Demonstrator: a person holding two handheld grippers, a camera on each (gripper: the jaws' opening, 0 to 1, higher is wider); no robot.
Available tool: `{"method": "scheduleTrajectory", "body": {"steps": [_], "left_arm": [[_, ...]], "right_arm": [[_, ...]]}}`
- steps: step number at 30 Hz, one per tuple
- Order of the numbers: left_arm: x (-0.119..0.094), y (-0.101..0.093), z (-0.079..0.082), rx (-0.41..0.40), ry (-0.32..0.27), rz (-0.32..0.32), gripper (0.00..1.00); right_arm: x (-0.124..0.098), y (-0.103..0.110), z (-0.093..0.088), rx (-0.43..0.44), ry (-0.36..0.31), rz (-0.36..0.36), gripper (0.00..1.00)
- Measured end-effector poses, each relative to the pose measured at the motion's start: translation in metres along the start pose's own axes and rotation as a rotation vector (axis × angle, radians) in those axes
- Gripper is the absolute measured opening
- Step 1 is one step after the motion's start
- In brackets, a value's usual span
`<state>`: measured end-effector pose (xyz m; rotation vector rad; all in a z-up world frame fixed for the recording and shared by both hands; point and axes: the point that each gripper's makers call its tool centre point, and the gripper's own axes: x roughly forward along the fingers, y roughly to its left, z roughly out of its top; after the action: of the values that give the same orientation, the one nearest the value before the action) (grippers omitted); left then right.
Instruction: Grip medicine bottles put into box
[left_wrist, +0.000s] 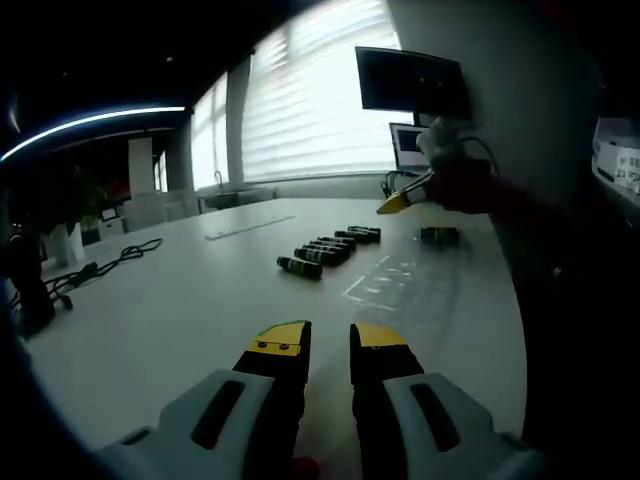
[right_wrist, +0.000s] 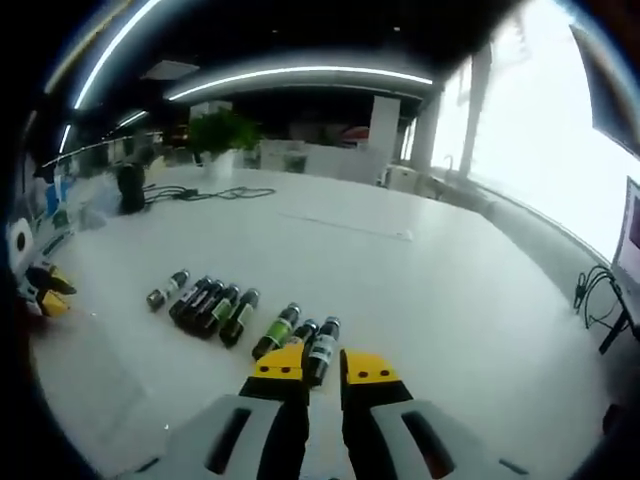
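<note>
Currently, the approach step: right gripper (right_wrist: 321, 368), jaws slightly apart and empty, hovers just over the near end of the bottles (right_wrist: 240, 315), a row of small dark cylinders with green or pale labels lying on the smooth white bench (right_wrist: 430, 290). Left gripper (left_wrist: 329, 340) waits, jaws likewise parted. Next, probably: lower and clamp one bottle. Box not identifiable.

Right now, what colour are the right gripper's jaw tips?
Yellow tips on the right gripper, clearest in the right gripper view.
</note>
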<state>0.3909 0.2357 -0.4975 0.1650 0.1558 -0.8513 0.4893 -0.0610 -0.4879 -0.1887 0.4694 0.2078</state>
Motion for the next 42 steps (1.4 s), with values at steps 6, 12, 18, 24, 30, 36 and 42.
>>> {"method": "scheduleTrajectory", "body": {"steps": [6, 12, 18, 24, 30, 36, 42], "left_arm": [[0.000, 0.000, 0.000, -0.003, -0.003, -0.002, 0.10], [0.000, 0.000, 0.000, -0.001, -0.001, -0.001, 0.10], [0.000, 0.001, 0.001, -0.004, -0.004, -0.001, 0.10], [0.001, 0.001, 0.001, -0.003, -0.003, -0.002, 0.10], [0.000, 0.000, 0.001, -0.003, -0.004, -0.003, 0.10], [0.000, 0.000, 0.001, -0.004, -0.004, -0.004, 0.10], [0.000, 0.000, 0.001, -0.001, -0.003, -0.004, 0.10]], "right_arm": [[0.010, -0.002, 0.000, 0.005, 0.018, 0.006, 0.09], [0.023, -0.004, -0.003, 0.006, 0.041, 0.012, 0.09], [0.033, -0.008, -0.009, 0.042, 0.074, 0.017, 0.09], [0.038, -0.007, -0.007, 0.045, 0.081, 0.020, 0.10], [0.041, -0.002, -0.008, 0.040, 0.094, 0.028, 0.10], [0.043, -0.003, -0.011, 0.035, 0.111, 0.020, 0.09], [0.046, -0.005, -0.013, 0.035, 0.118, 0.016, 0.09]]}}
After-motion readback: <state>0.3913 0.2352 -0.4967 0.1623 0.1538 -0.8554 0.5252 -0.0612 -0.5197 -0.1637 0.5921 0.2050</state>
